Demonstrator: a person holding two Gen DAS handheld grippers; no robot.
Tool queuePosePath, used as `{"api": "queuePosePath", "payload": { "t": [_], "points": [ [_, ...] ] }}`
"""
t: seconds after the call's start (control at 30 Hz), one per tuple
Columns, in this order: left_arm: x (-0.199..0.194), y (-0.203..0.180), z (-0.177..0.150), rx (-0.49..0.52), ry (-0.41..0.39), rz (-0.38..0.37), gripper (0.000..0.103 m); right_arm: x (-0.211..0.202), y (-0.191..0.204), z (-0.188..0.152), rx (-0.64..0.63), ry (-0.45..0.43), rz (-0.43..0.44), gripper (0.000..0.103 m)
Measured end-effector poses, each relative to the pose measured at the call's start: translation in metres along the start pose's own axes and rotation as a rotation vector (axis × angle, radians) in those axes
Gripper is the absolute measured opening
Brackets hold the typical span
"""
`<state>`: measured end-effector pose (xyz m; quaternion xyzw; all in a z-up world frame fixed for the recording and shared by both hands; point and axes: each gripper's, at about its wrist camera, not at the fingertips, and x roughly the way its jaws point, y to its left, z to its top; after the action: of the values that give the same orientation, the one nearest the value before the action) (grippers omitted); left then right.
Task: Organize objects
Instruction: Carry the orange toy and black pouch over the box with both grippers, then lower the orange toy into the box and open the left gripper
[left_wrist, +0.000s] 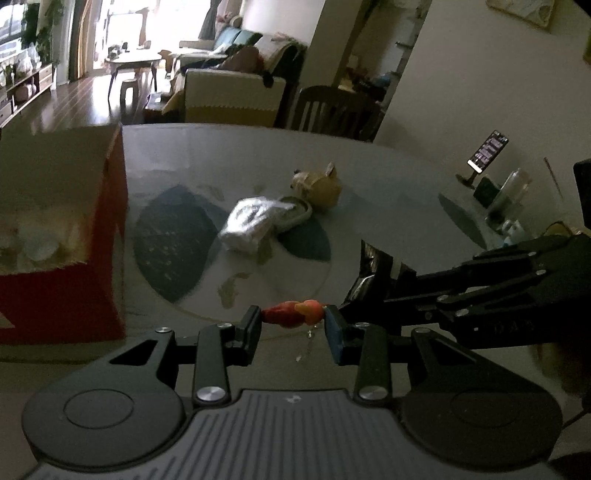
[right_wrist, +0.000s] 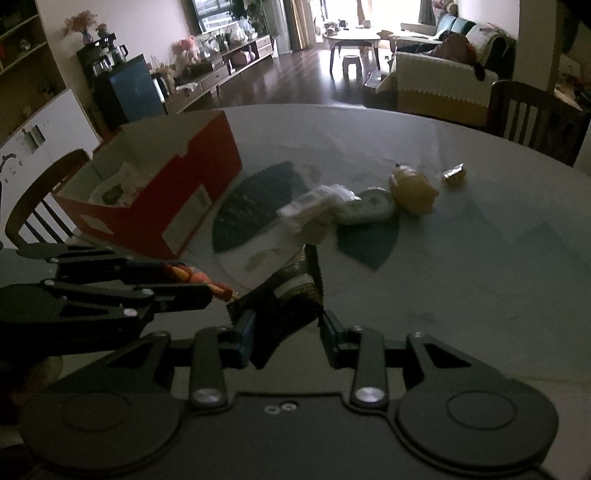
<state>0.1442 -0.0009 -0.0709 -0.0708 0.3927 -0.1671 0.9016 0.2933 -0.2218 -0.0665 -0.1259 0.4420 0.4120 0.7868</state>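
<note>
My left gripper (left_wrist: 293, 325) is shut on a small red and orange toy (left_wrist: 293, 313), held above the table near its front edge; a thin chain hangs from it. My right gripper (right_wrist: 286, 328) is shut on a dark packet (right_wrist: 288, 295) with a pale label, just right of the left gripper (right_wrist: 207, 291). The same right gripper (left_wrist: 364, 291) and packet (left_wrist: 369, 269) enter the left wrist view from the right. A red open box (left_wrist: 62, 288) (right_wrist: 177, 192) stands at the left with pale items inside. A silver foil pack (left_wrist: 251, 221) (right_wrist: 314, 208), a round tin (right_wrist: 371, 206) and a yellow plush (left_wrist: 319, 186) (right_wrist: 413, 192) lie mid-table.
The round table (right_wrist: 461, 266) has a grey top with dark leaf shapes. A small metallic item (right_wrist: 454, 173) lies beyond the plush. A phone on a stand (left_wrist: 485, 153) and bottles (left_wrist: 508, 199) sit at the far right. Wooden chairs (right_wrist: 535, 118) ring the table.
</note>
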Motion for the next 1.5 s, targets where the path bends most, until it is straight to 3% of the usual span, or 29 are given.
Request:
{"api": "queuePosePath", "payload": {
  "t": [0.4, 0.77, 0.83, 0.87, 0.9, 1.07, 1.2, 1.33, 1.5],
  "points": [
    [-0.065, 0.045, 0.027, 0.061, -0.106, -0.024, 0.036, -0.017, 0.061, 0.027, -0.010, -0.088, -0.022, 0.035],
    [-0.104, 0.108, 0.056, 0.082, -0.168, 0.015, 0.036, -0.002, 0.124, 0.071, -0.056, -0.122, -0.011, 0.035],
    [-0.108, 0.122, 0.059, 0.076, -0.166, 0.028, 0.036, 0.003, 0.136, 0.078, -0.076, -0.127, -0.007, 0.032],
    [-0.111, 0.129, 0.061, 0.075, -0.167, 0.037, 0.036, 0.006, 0.142, 0.082, -0.084, -0.126, -0.006, 0.013],
    [-0.113, 0.135, 0.062, 0.074, -0.168, 0.044, 0.036, 0.011, 0.147, 0.087, -0.090, -0.120, -0.011, 0.005],
    [-0.114, 0.167, 0.071, 0.078, -0.160, 0.073, 0.036, 0.046, 0.164, 0.114, -0.052, -0.068, 0.031, 0.000],
    [-0.110, 0.190, 0.085, 0.089, -0.157, 0.107, 0.036, 0.073, 0.178, 0.138, -0.067, -0.047, 0.026, 0.000],
    [-0.101, 0.209, 0.095, 0.108, -0.139, 0.125, 0.036, 0.080, 0.181, 0.140, -0.093, -0.027, -0.007, 0.002],
    [-0.080, 0.231, 0.091, 0.119, -0.066, 0.134, 0.036, 0.082, 0.178, 0.131, -0.101, 0.016, -0.022, 0.017]
  ]
}}
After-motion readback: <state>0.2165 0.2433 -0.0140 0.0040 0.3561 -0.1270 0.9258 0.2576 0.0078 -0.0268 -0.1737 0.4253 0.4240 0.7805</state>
